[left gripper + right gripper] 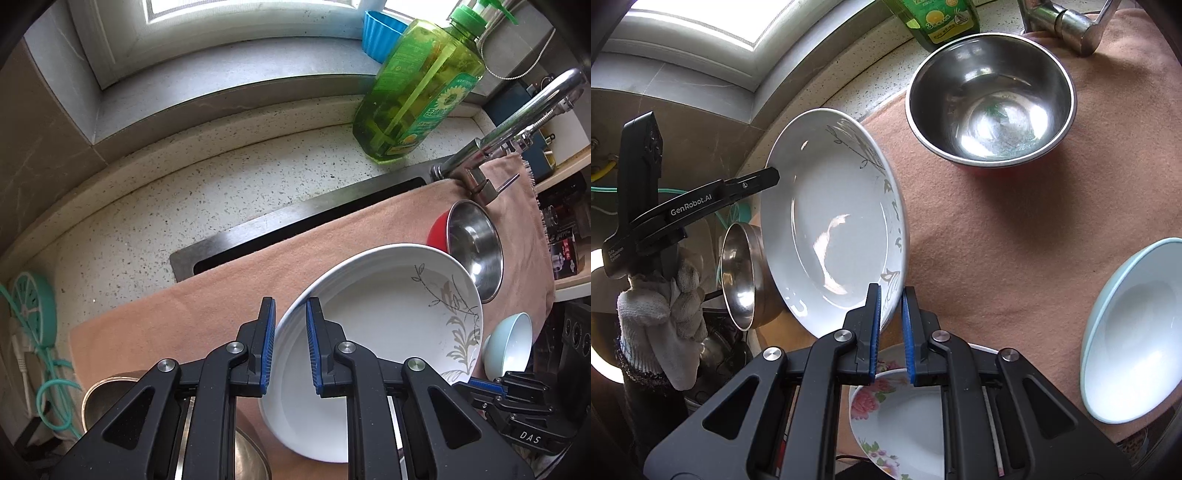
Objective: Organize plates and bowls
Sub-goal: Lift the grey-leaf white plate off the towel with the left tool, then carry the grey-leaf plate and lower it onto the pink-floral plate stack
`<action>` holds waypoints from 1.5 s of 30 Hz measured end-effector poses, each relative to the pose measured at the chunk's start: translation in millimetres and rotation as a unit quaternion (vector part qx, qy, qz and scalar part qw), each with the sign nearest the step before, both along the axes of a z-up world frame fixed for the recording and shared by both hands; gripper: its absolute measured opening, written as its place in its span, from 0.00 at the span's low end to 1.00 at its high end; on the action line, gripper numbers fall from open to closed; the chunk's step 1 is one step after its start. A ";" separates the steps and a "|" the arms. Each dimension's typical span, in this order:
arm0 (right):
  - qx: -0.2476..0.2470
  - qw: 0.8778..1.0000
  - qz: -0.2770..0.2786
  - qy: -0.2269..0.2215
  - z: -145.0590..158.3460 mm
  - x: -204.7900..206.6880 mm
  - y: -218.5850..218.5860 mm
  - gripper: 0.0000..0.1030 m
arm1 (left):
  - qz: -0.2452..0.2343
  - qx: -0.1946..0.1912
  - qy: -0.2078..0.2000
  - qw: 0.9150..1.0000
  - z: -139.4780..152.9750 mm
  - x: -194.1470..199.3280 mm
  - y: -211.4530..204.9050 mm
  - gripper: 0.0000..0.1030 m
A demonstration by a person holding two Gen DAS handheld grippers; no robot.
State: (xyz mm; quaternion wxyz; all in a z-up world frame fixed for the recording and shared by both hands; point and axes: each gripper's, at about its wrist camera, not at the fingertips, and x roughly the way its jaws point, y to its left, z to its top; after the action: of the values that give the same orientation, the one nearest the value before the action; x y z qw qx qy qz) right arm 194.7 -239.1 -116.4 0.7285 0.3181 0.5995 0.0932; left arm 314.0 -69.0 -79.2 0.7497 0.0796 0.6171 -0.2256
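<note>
A steel bowl with a red outside sits at 12 o'clock from the right gripper. A pale blue bowl lies at 3 o'clock, a flowered plate under the fingers, and a second steel bowl at 9 o'clock. The white plate with a grey leaf pattern is tilted up off the pink towel. Both grippers hold it by opposite rims: the left gripper has its 2 narrowly parted blue pads astride one edge, the right likewise astride the other. Behind are a speckled counter, green soap bottle, faucet and window sill.
</note>
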 end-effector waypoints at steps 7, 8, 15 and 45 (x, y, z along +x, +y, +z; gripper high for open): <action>0.005 1.000 0.021 -0.013 9.4 -21.7 -9.7 0.11 | 0.015 -0.001 -0.017 1.000 19.3 -28.5 -3.7 0.14; 0.005 1.000 0.024 -0.014 10.2 -23.4 -10.0 0.11 | 0.019 -0.002 -0.019 1.000 21.9 -32.6 -2.9 0.14; 0.016 0.998 0.053 -0.015 10.6 -51.4 -19.0 0.11 | 0.044 -0.001 -0.022 0.999 25.4 -67.9 -4.0 0.14; 0.017 0.990 0.140 -0.015 14.5 -125.6 -15.5 0.09 | 0.038 -0.030 0.017 0.999 -2.8 -177.4 -42.6 0.04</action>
State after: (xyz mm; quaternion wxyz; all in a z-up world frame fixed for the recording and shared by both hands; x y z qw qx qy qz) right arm 69.2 -254.7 -101.9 0.7116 0.2425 0.6254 0.2092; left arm 136.6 -111.5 -82.0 0.7494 0.0297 0.6248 -0.2172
